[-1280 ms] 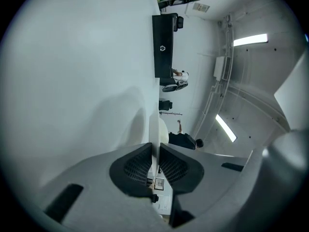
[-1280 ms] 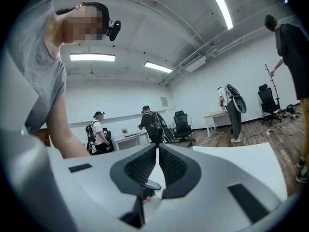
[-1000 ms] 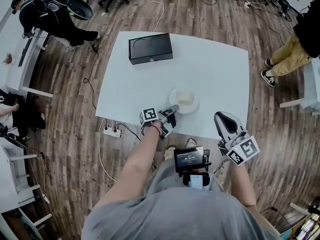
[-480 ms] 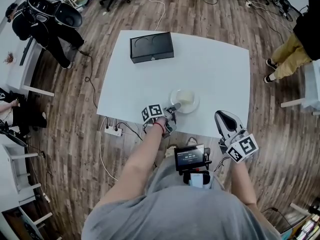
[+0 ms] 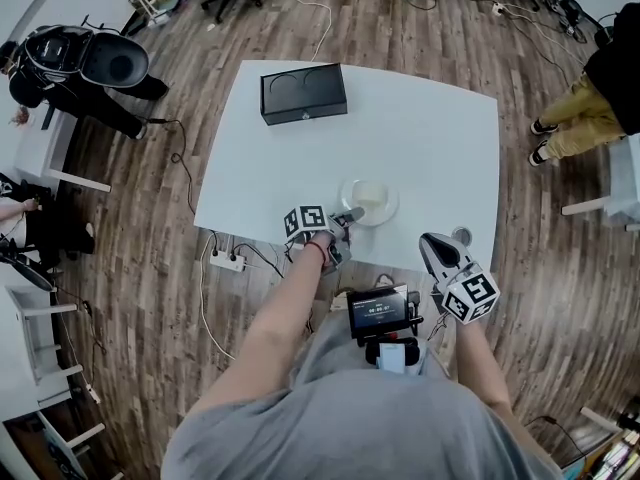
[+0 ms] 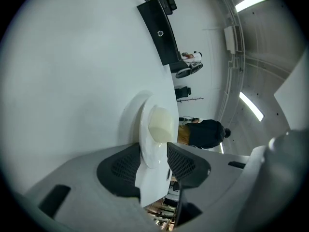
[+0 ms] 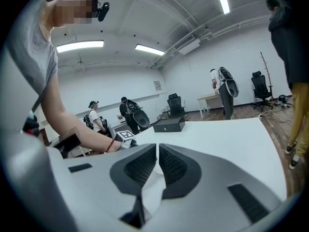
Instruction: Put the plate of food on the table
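Note:
A white plate (image 5: 368, 200) with a pale block of food (image 5: 370, 195) rests on the white table (image 5: 420, 138) near its front edge. My left gripper (image 5: 350, 215) sits at the plate's near rim. In the left gripper view the plate (image 6: 155, 129) and food (image 6: 161, 122) lie flat on the table, and the rim stands between the left gripper's (image 6: 153, 148) jaws, which have just been opening and no longer press on it. My right gripper (image 5: 432, 248) hangs off the table's front right, jaws close together and empty; the right gripper (image 7: 158, 151) faces across the table (image 7: 227, 134).
A black box (image 5: 304, 93) lies at the table's far left, seen too as the black box (image 7: 169, 124). People stand around the room: one with a dark pack (image 5: 85, 63) at left, another (image 5: 600, 98) at right. A power strip (image 5: 225, 263) and cables lie on the floor.
The left jaws have spread apart around the plate rim. My right gripper has dropped lower and closer to the table's front edge. The person at far left has shifted.

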Action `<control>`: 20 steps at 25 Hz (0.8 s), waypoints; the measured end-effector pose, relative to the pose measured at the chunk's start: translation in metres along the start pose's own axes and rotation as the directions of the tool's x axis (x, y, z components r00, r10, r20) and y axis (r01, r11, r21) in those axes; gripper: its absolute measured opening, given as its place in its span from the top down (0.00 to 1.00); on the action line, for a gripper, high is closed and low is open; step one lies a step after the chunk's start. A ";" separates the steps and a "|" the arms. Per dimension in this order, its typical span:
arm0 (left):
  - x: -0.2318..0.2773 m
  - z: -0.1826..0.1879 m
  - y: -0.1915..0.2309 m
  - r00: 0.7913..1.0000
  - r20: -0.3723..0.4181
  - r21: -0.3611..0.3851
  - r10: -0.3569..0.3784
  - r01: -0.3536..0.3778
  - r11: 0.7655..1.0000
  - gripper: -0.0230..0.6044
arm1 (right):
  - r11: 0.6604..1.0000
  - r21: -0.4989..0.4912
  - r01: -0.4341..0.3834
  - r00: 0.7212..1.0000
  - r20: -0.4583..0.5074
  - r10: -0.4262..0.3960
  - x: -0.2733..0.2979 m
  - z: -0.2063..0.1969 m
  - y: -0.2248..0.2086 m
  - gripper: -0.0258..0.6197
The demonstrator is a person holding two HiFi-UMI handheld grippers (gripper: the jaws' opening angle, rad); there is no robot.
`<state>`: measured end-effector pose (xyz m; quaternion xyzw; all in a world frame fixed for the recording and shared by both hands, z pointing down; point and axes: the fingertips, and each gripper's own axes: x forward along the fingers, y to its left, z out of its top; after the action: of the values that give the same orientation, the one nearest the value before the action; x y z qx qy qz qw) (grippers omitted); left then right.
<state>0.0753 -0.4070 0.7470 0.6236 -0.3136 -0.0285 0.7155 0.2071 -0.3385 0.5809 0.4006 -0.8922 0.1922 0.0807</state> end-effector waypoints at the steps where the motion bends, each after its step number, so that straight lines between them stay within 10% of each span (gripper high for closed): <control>1: 0.000 -0.001 0.001 1.000 -0.014 -0.005 0.010 -0.010 1.000 0.71 | 1.000 0.011 0.000 1.000 -0.010 0.000 0.000 -0.005 0.000 0.91; 20: -0.012 -0.006 0.012 0.994 -0.086 -0.063 0.068 -0.074 0.995 0.71 | 0.998 0.057 0.034 0.999 -0.008 -0.034 -0.005 -0.013 -0.005 0.91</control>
<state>0.0641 -0.3933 0.7529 0.5886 -0.3042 0.0129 0.7489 0.2144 -0.3328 0.5927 0.4171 -0.8792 0.2175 0.0756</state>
